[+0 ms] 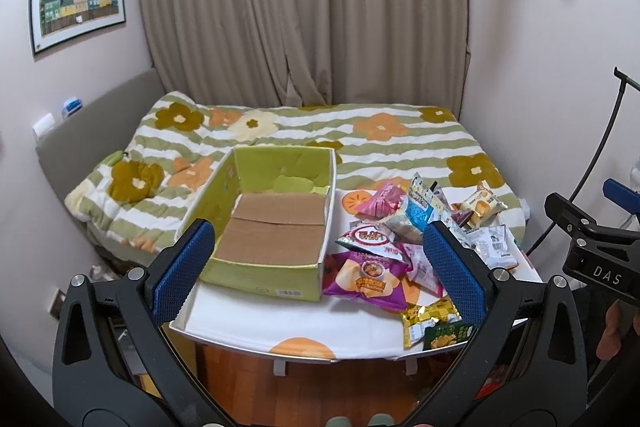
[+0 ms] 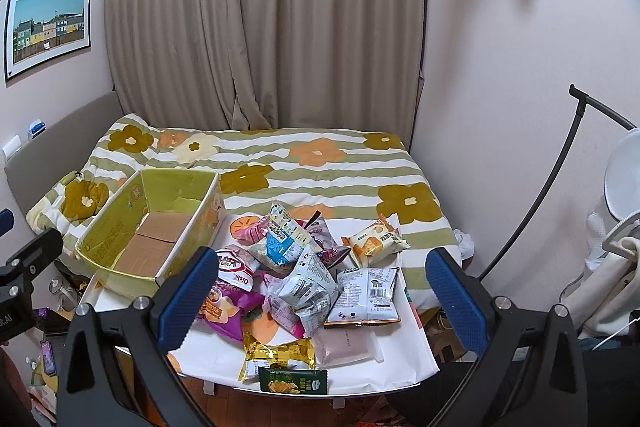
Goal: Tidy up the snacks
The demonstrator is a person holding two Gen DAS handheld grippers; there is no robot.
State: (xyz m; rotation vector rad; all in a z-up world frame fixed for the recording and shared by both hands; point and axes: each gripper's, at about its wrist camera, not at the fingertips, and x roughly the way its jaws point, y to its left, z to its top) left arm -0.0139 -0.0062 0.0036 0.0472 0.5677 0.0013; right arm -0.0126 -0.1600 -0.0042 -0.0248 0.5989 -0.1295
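Foil and plastic snack packets (image 2: 304,267) piled loose on white worktop (image 1: 280,323), right of green cardboard box (image 1: 264,227).
Box open-topped, only brown cardboard inside; purple chip bag (image 1: 364,279) just beside its front corner, gold packet (image 2: 276,355) and green packet (image 2: 292,381) near the worktop edge. Left claw (image 1: 320,267) and right claw (image 2: 324,291) both spread wide, holding nothing. Floral bed (image 1: 360,139) behind.
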